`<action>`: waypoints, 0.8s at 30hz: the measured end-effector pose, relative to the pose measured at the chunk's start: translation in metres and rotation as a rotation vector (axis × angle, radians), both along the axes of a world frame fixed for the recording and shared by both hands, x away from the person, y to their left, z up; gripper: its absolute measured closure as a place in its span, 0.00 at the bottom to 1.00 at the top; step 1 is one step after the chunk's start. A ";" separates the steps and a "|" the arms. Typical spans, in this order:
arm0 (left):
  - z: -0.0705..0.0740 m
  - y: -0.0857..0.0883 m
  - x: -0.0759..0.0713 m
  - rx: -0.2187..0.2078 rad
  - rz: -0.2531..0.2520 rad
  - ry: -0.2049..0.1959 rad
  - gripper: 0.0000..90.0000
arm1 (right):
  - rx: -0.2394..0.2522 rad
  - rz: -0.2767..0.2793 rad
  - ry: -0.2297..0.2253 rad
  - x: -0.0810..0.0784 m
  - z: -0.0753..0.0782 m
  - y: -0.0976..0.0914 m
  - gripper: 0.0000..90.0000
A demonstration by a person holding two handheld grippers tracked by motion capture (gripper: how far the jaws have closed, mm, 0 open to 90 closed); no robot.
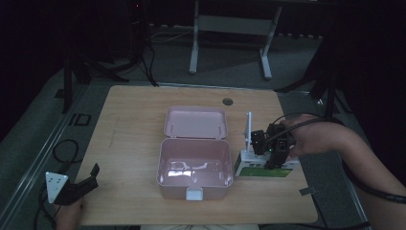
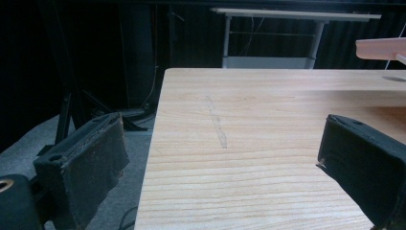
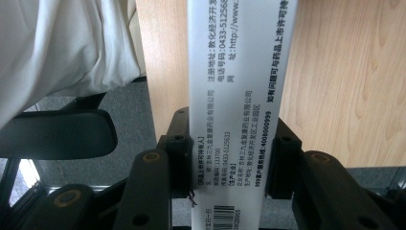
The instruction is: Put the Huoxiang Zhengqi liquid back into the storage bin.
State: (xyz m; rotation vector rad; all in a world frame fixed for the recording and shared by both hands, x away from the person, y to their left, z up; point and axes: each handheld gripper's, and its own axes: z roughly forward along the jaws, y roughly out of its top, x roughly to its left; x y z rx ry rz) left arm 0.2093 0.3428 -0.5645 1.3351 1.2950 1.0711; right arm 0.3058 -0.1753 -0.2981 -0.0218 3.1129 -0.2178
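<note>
The left gripper [image 1: 79, 187] rests at the near left corner of the desk [image 1: 129, 124], its fingers [image 2: 91, 158] wide apart with nothing between them.

Near the right edge, the right gripper [image 1: 270, 148] has its fingers [image 3: 179, 153] closed on the long sides of a white medicine box [image 3: 234, 96], close to the end with the barcode. In the high view the medicine box [image 1: 263, 167] shows its green-and-white face beside a pink case [image 1: 194, 165], close to its right wall; whether it rests on the desk or hangs just clear I cannot tell. A white flap stands up at its far end.

The box looks like thin printed cardboard: light, with smooth, somewhat slick faces that would dent under a hard squeeze. Holding it across the narrow width, as here, seems sound, though a grip so near one end may let the far end sag or swing; a hold nearer the middle would likely steady it.

The pink case lies open, its tub empty and its lid [image 1: 195, 122] folded back flat toward the far side.
</note>
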 end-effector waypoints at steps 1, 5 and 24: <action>0.000 0.000 0.000 0.000 0.000 0.001 0.03 | 0.003 0.001 0.002 0.001 0.001 0.003 0.68; 0.000 0.000 0.000 -0.002 -0.001 -0.001 0.03 | 0.001 0.011 0.005 0.003 0.001 0.013 0.69; 0.000 0.000 0.000 -0.002 -0.004 -0.003 0.03 | 0.018 0.063 0.003 0.006 -0.002 0.070 0.68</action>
